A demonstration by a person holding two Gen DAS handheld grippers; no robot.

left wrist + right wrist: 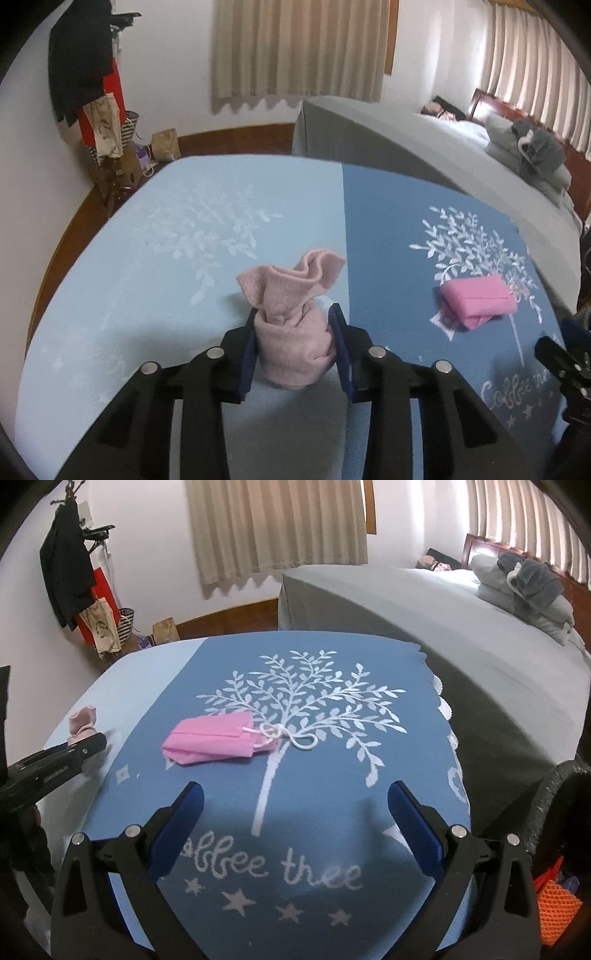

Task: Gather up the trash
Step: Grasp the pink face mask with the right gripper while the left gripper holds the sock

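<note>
A pale pink rolled sock (291, 325) stands on the light blue half of the tablecloth (147, 258). My left gripper (295, 317) is shut on it, a blue pad on each side. The sock and the left gripper also show at the left edge of the right wrist view (83, 723). A bright pink folded mask (210, 742) with a white ear loop lies on the dark blue half of the cloth (332, 775); it also shows in the left wrist view (476, 301). My right gripper (295, 794) is open and empty, hovering short of the mask.
A grey bed (443, 627) with folded grey blankets (532, 587) stands behind and to the right of the table. A coat rack with clothes and bags (92, 103) stands at the far left wall. An orange net item (554, 904) lies at the lower right.
</note>
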